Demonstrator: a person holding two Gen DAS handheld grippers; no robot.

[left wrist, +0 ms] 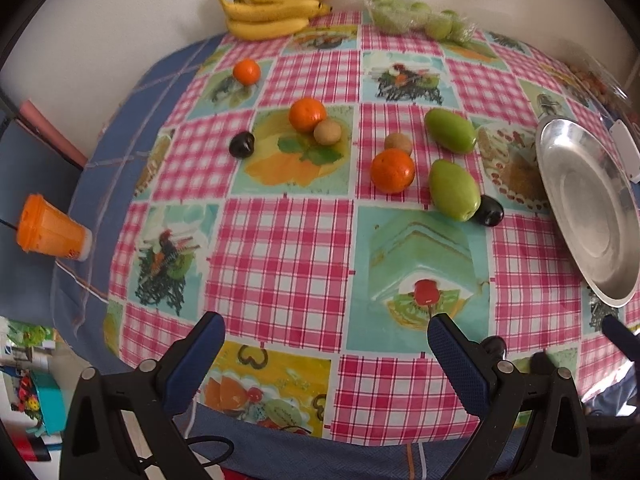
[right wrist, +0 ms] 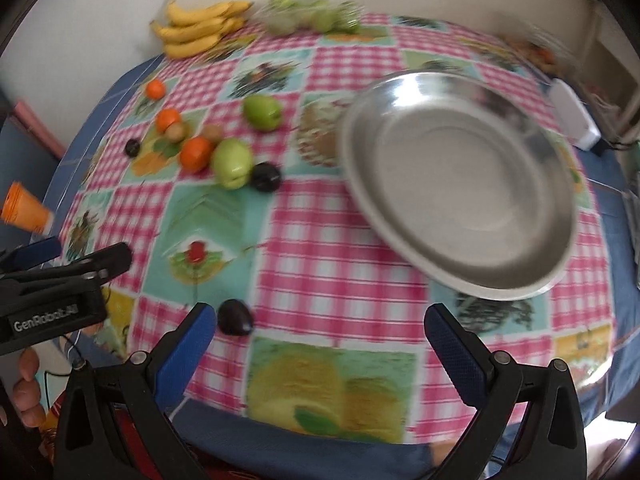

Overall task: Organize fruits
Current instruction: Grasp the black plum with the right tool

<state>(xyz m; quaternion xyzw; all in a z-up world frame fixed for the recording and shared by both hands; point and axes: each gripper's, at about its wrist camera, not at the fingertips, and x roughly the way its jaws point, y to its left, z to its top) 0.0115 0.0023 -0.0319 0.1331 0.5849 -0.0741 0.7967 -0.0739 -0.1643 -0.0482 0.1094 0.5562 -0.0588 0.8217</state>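
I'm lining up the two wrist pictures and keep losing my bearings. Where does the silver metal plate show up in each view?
Left wrist view: the silver metal plate sits at the far right edge, partly cut off, empty.
Right wrist view: it fills the upper right of centre, whole and empty, slightly blurred.
Shared landmark: the banana bunch at the table's far edge by the wall, upper left in both.

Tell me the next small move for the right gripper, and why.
Probably ease the right gripper left over the dark plum near its left finger and close. Its jaws are open and empty, the metal plate holds nothing, and this plum lies closest.
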